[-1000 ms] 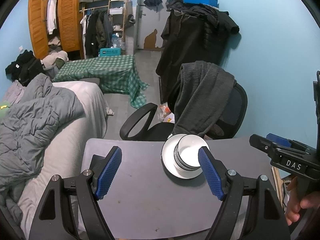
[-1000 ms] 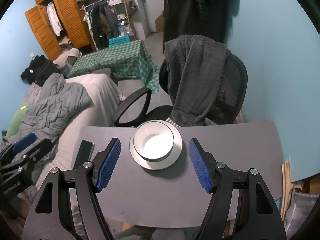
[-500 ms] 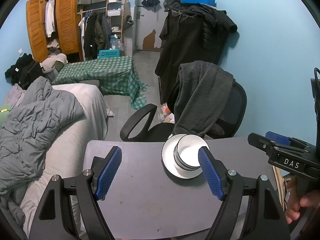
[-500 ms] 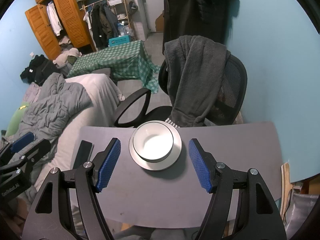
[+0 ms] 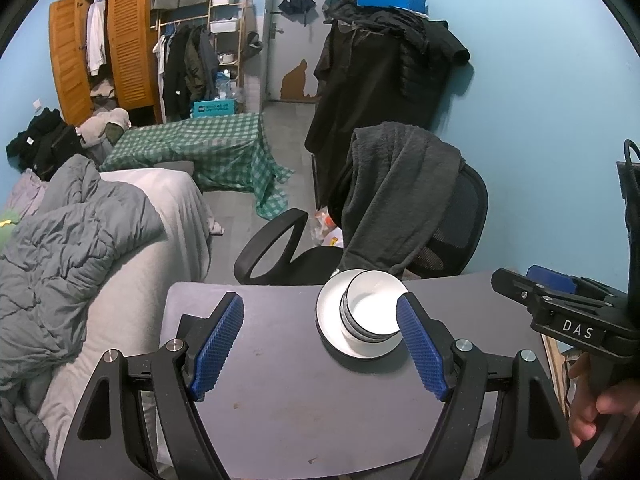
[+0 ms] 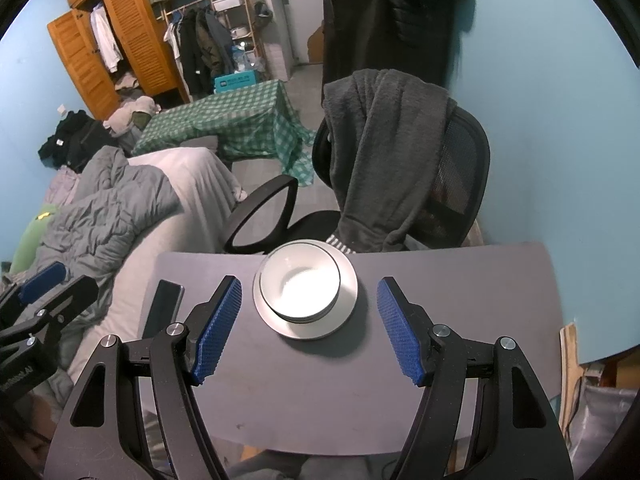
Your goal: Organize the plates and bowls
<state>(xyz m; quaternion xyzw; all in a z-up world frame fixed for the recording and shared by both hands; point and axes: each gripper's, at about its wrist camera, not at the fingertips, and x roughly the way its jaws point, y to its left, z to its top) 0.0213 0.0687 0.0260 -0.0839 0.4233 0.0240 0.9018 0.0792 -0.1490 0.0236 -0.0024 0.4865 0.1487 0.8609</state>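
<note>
A stack of white bowls (image 6: 301,285) sat on a white plate (image 6: 344,312) near the far edge of the grey worktop (image 6: 460,292), with nothing on the worktop between it and either pair of tongs. How many bowls were nested could not be told. A dark phone (image 6: 162,308) lay at the worktop's left side, partly behind a tong finger. Beyond stood an office chair (image 5: 460,216) draped with a grey garment (image 5: 396,184), and a bed (image 5: 120,240) to the left. The left tongs (image 5: 320,344) and right tongs (image 6: 310,326) both hung wide above the worktop, holding nothing. A hand (image 5: 596,412) showed only partly at the frame edge.
</note>
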